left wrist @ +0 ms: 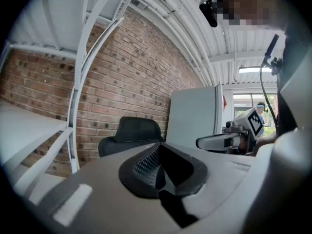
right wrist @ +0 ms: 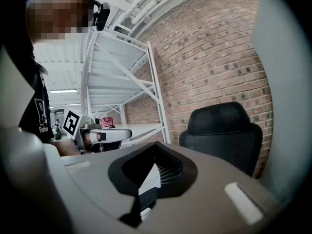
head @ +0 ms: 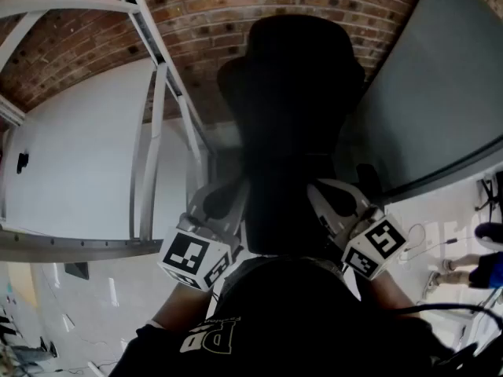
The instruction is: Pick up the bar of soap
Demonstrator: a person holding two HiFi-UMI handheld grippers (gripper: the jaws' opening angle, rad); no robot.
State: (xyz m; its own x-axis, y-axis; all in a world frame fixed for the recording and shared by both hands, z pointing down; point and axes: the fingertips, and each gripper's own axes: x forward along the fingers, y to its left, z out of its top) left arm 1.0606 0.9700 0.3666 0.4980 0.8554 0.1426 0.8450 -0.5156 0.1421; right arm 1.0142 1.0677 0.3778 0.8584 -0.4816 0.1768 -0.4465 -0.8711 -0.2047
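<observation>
Here, left gripper [left wrist: 163,168], right gripper [right wrist: 155,168], both closed, facing black chair [head: 291,116]

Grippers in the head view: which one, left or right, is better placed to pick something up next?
Neither has an edge. The left gripper and right gripper sit side by side, both shut and empty, facing a black chair. No soap shows in any view, so neither is nearer.

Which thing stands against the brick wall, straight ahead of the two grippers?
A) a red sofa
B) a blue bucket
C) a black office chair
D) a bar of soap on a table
C: a black office chair stands right in front of the brick wall, and both gripper views show it too.
</observation>
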